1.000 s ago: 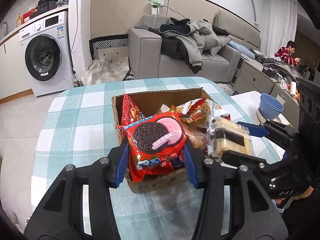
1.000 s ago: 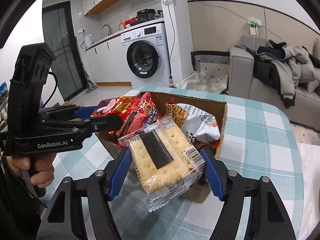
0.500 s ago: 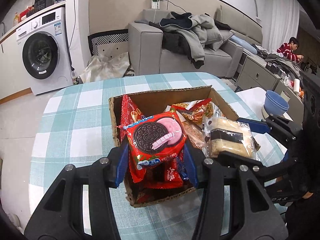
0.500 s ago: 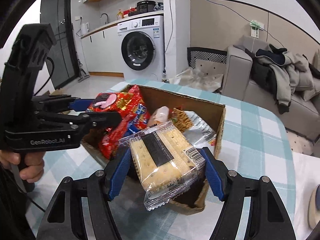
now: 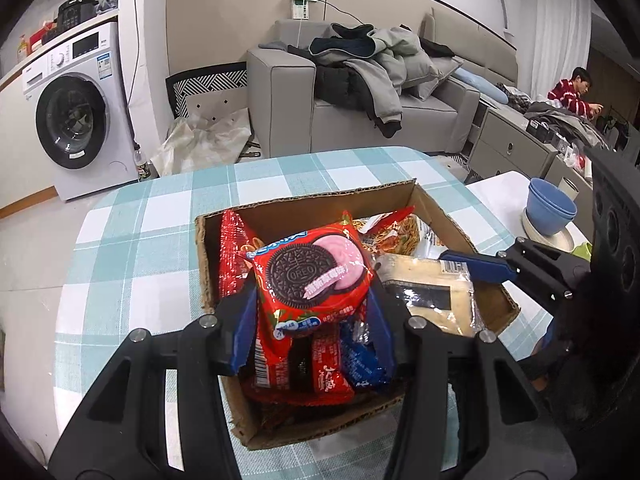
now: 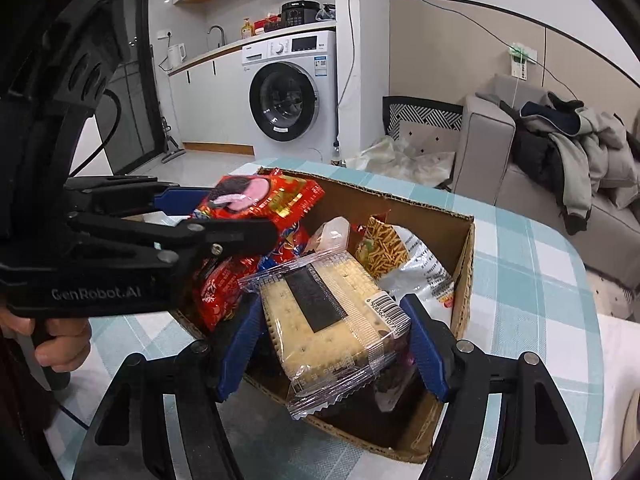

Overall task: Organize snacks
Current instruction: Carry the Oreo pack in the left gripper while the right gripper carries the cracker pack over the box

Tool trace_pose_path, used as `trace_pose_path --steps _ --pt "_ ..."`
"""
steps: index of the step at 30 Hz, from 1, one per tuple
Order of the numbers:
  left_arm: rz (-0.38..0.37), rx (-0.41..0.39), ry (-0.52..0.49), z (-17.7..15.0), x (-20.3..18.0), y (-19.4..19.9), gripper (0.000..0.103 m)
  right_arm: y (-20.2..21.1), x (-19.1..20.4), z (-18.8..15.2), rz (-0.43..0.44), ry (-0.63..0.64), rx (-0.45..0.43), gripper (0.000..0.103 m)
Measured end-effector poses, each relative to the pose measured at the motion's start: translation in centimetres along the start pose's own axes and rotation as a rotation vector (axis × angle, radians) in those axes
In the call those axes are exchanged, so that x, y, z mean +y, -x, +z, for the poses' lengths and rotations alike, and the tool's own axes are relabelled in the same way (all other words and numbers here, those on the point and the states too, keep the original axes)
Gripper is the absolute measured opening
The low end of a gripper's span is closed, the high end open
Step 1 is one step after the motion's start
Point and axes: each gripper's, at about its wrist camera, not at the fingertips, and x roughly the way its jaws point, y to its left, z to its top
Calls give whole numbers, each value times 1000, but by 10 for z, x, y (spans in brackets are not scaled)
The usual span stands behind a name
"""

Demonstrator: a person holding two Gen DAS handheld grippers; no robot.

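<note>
A round table with a teal-checked cloth (image 5: 132,240) fills the lower half of both views. An open cardboard box (image 5: 304,208) is seen at centre frame on it, loaded with snack packets. The left gripper (image 5: 312,320) is clamped on a red Oreo packet (image 5: 314,276), held above the box at centre of the left view. The right gripper (image 6: 334,344) is closed on a clear-wrapped cracker pack (image 6: 332,320), held over the box's near edge, lower centre. A noodle-snack bag (image 6: 404,260) lies inside the box, right of centre.
</note>
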Motion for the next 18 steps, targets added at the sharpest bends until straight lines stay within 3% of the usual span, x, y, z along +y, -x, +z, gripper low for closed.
trace_pose_path --steps 5,8,12,16,18 --pt "5 1 -9 3 -3 -7 46 -2 0 0 -49 37 1 73" --pt "6 5 -13 6 -6 -12 46 2 2 -1 -84 56 -6 79" --pt "9 16 -30 10 -10 -22 47 12 1 -5 -74 54 -21 83" --pt "5 46 -17 9 -9 -37 47 27 0 -9 -107 60 -48 98" --pt "7 42 -9 8 -7 -35 47 33 -3 -13 -111 52 -51 99"
